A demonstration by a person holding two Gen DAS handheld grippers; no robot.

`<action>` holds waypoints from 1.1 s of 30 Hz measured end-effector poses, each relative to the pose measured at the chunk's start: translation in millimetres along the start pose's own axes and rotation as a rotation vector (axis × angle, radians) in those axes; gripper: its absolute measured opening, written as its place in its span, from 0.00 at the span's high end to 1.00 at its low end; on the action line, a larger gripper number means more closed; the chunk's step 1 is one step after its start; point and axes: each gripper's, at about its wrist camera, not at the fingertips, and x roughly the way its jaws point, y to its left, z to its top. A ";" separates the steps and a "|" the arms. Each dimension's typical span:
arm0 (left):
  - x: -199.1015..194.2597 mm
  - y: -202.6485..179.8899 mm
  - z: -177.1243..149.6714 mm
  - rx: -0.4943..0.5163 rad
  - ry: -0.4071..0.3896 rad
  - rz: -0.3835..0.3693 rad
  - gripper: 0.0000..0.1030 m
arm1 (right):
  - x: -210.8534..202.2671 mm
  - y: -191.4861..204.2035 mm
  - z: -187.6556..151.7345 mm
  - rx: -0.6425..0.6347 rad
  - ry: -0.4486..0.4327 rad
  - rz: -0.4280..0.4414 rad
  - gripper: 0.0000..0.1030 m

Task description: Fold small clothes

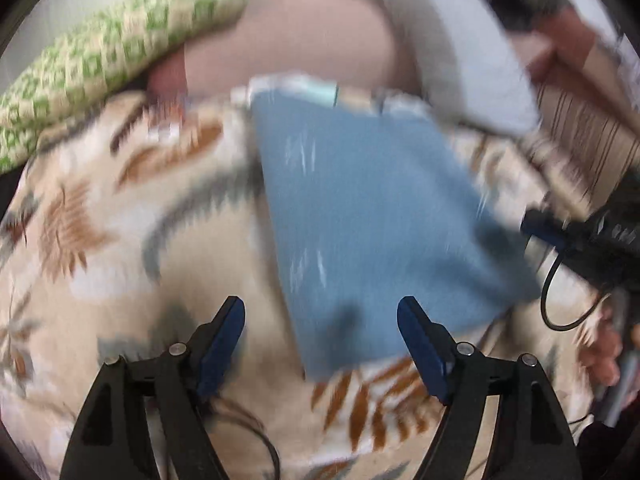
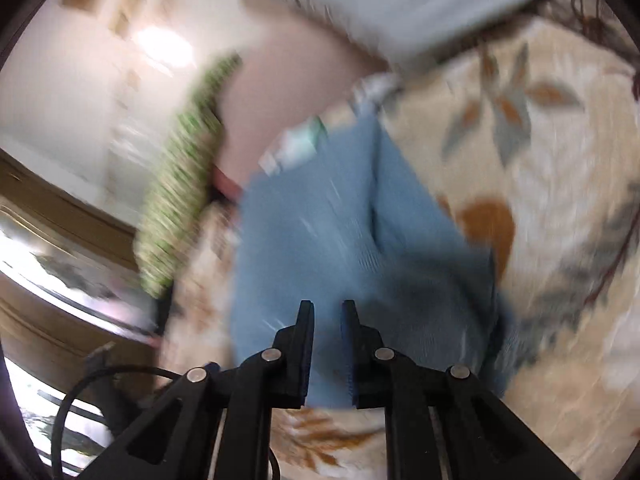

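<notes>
A blue garment (image 1: 372,216) lies flat on a leaf-patterned blanket (image 1: 100,216), folded into a rough rectangle. In the left wrist view it fills the centre, reaching toward 4 o'clock. The left gripper (image 1: 320,320) hovers at its near edge, jaws wide apart and holding nothing. The right gripper (image 2: 327,316) sits over the cloth at 6 o'clock, jaws narrowly apart; blur makes it unclear whether fabric is pinched. A green patterned cushion (image 1: 112,52) lies at 10 o'clock.
</notes>
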 end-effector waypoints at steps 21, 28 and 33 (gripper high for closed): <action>91.4 46.8 59.5 -0.274 0.142 -0.318 0.13 | 92.2 -76.4 63.7 0.203 0.169 0.027 0.16; 103.1 23.2 50.5 -0.171 0.199 -0.304 0.13 | 108.8 -64.2 48.6 0.197 0.237 0.051 0.16; 99.4 19.4 51.7 -0.175 0.159 -0.322 0.17 | 117.8 -37.1 35.2 0.096 0.252 -0.023 0.18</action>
